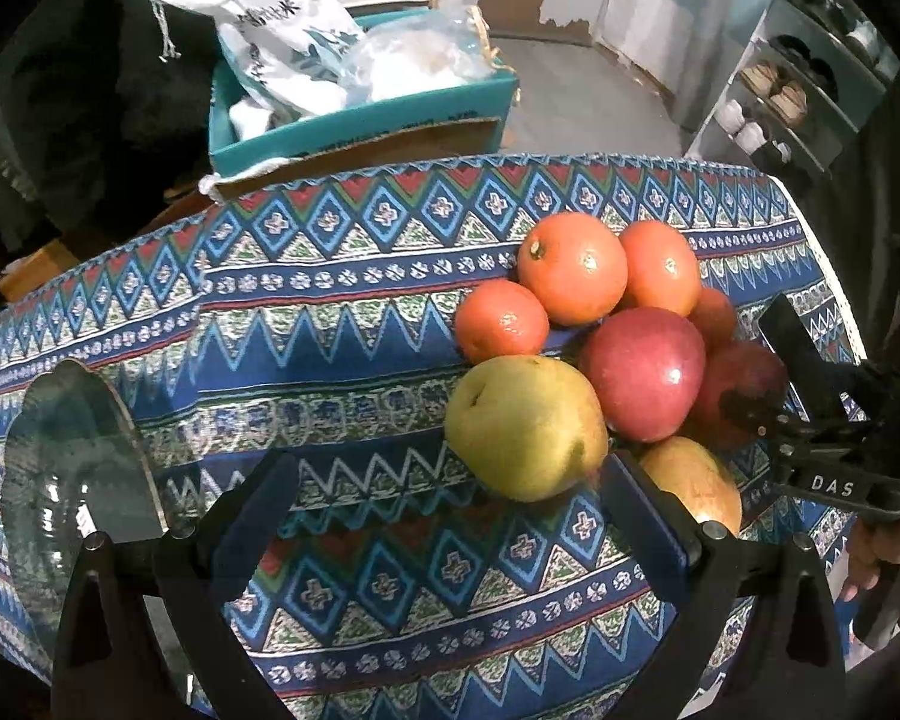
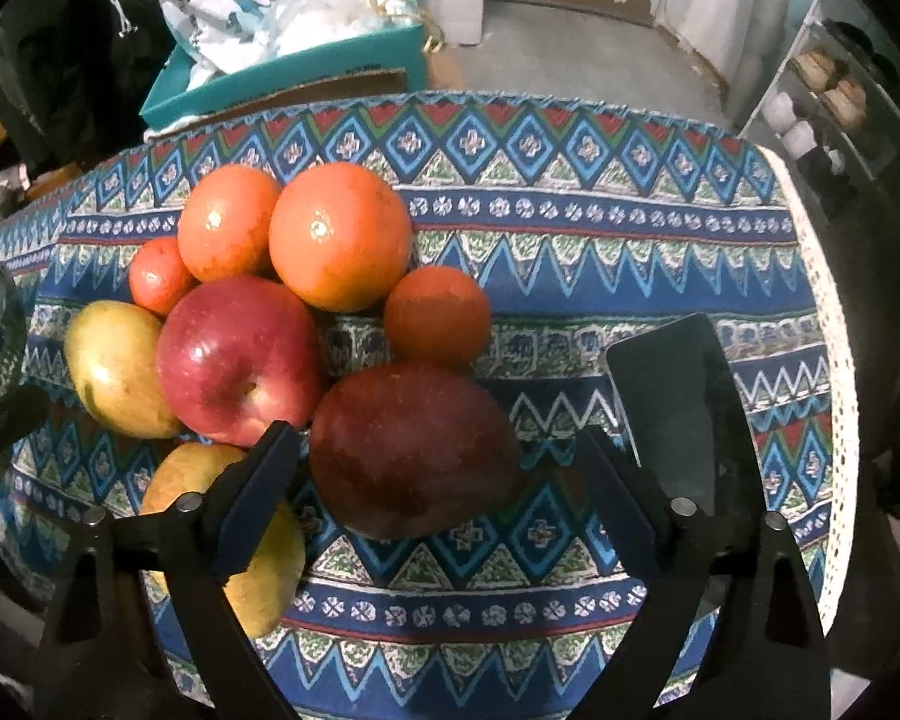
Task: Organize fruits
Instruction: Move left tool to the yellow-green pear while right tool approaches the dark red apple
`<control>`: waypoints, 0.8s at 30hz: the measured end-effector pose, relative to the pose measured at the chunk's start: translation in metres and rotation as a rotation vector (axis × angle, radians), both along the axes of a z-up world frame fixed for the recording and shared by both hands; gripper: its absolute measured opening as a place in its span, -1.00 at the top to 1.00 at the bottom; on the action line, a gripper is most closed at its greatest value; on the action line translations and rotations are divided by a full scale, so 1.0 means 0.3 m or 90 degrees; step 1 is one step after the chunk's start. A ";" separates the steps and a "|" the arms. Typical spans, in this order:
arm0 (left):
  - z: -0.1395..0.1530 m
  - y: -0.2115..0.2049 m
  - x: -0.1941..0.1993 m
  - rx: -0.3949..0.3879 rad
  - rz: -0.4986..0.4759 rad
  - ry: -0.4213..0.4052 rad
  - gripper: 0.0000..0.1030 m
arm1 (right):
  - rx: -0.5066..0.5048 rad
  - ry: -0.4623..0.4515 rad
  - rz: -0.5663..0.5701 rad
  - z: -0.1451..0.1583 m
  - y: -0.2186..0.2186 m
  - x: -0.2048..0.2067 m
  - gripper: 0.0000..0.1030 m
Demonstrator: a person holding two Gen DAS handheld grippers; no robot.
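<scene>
Right tongs (image 2: 438, 480) spread apart, straddling a dark red apple (image 2: 411, 450) without pressing it. Left tongs (image 1: 450, 504) also apart, over patterned tablecloth (image 1: 330, 312), beside a yellow pear (image 1: 525, 426). Oranges (image 2: 339, 234) clustered behind.

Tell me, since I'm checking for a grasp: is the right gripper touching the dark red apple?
Apart. The right wrist view shows the right gripper open, tablecloth visible between its right finger and the dark red apple.
</scene>
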State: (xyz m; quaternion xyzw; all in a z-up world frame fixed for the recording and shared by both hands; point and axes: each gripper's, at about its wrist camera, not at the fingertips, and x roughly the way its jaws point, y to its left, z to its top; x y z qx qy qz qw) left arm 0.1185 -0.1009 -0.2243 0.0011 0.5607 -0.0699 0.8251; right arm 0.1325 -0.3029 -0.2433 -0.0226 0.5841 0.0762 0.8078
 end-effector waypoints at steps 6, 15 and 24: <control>-0.039 -0.028 0.023 -0.011 -0.011 0.016 -0.97 | 0.028 0.016 0.008 -0.025 0.004 0.016 -0.61; -0.099 -0.078 0.049 -0.011 -0.027 0.038 -0.97 | 0.031 0.009 -0.012 -0.035 -0.023 0.014 -0.53; -0.160 -0.119 0.071 -0.012 -0.040 0.064 -0.76 | 0.031 -0.029 -0.046 0.029 -0.086 0.010 -0.54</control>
